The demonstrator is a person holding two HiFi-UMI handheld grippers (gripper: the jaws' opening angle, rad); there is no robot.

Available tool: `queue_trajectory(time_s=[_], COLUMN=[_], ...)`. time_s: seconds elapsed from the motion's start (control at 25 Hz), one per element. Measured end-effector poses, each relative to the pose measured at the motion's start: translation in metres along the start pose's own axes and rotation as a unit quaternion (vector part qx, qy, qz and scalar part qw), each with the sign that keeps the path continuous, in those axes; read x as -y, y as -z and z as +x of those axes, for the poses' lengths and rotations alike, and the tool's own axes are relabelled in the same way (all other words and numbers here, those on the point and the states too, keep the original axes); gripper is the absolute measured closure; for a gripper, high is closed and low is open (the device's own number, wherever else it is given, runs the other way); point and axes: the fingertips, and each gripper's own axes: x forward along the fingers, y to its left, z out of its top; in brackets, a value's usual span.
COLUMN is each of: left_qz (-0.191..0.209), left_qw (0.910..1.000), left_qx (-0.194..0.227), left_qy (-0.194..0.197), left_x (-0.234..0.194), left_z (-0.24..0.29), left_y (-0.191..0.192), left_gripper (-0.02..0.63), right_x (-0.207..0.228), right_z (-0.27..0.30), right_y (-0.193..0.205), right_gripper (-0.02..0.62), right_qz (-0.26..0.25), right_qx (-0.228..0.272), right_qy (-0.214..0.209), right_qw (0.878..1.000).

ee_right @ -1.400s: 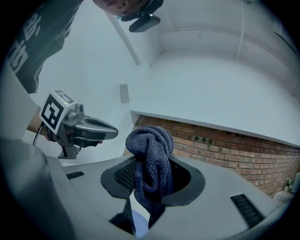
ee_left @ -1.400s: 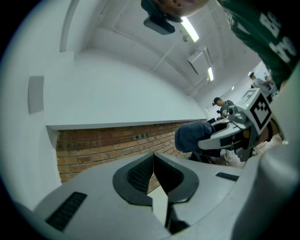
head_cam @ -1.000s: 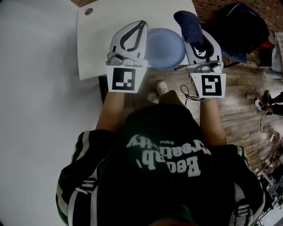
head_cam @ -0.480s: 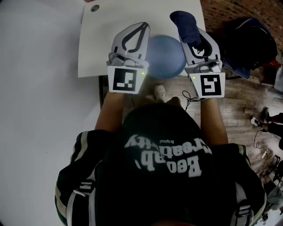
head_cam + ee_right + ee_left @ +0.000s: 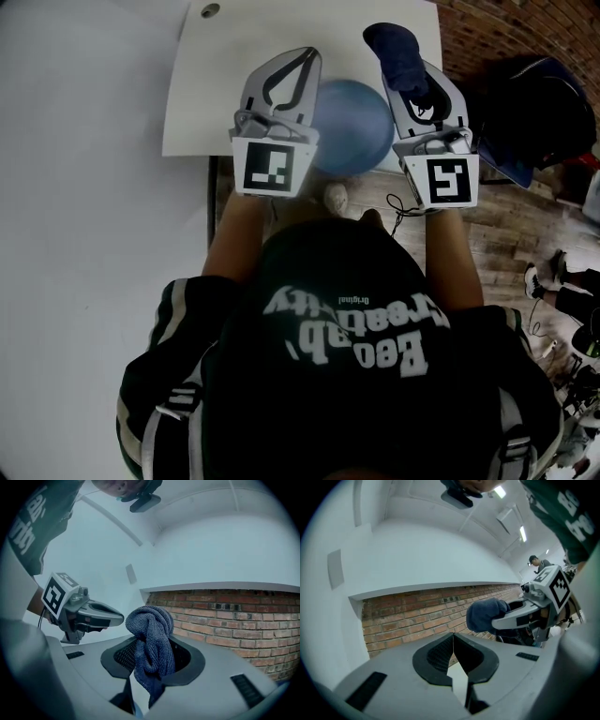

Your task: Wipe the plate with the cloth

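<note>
While the right gripper (image 5: 411, 71) clamps its jaws on a dark blue terry cloth (image 5: 394, 45) that bunches above their tips near the far right corner of the white surface (image 5: 202, 94), the left gripper (image 5: 304, 53) has its jaws meeting tip to tip, empty. A round pale blue plate (image 5: 356, 127) lies between the two grippers at the surface's near edge, jutting past it, its left side hidden under the left gripper.
</note>
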Motion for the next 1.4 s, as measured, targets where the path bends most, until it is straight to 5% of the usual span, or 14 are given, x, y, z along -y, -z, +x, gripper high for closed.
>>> queue_trajectory(time_s=[0.44,1.4], left_qz=[0.009,-0.004], left_qw=[0.9998,0.9987], left_qx=[-0.010,-0.050], left_qy=[-0.012,0.010], left_x=[-0.002,-0.023], left_z=[-0.001,-0.003], left_y=[-0.004,0.055], left_gripper=[0.603,0.603], right_x=[0.006,-0.044], right_z=[-0.003,0.059], right_y=[0.005,0.045], right_gripper=[0.469,0.466], right_qz=[0.024,0.046], right_qx=[0.004,-0.038], right_qy=[0.010,-0.067], right_qw=[1.000,0.996])
